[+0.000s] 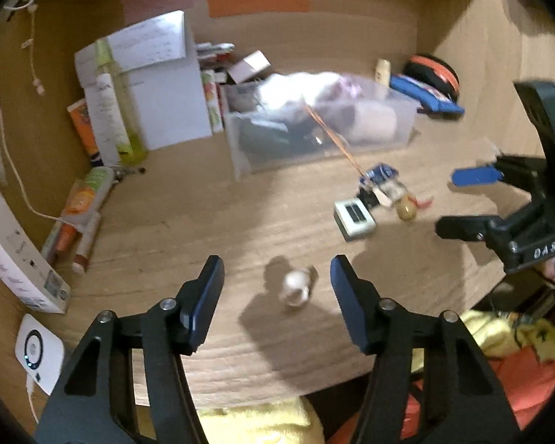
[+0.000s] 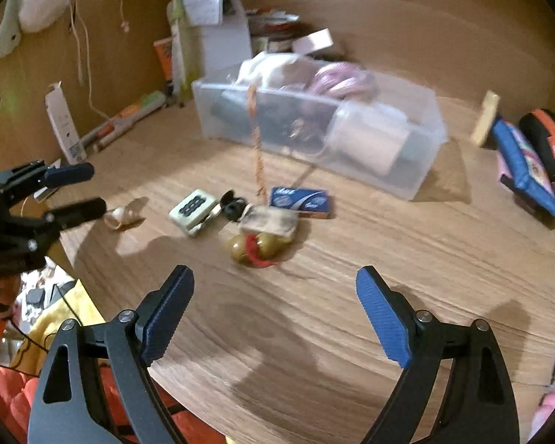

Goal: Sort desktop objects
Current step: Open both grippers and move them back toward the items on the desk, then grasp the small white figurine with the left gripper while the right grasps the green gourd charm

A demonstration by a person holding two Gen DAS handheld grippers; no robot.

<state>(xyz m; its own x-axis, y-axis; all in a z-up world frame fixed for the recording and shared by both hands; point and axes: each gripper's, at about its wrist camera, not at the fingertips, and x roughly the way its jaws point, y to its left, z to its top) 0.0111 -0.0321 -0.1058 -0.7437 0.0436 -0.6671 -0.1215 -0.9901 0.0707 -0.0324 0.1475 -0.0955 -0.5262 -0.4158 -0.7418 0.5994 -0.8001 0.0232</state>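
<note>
Wood-grain worktop [image 1: 203, 222] carries a small white roll [image 1: 296, 288] lying just ahead of my left hand-held gripper [image 1: 277, 281], centred between its parted, empty jaws, while my wide-open right hand-held gripper [image 2: 275, 296] is farther off.

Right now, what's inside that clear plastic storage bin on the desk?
The clear plastic storage bin holds white crumpled fabric, a pink-purple coil and a pale cylinder. Dark items underneath are too blurred and covered to identify.
</note>
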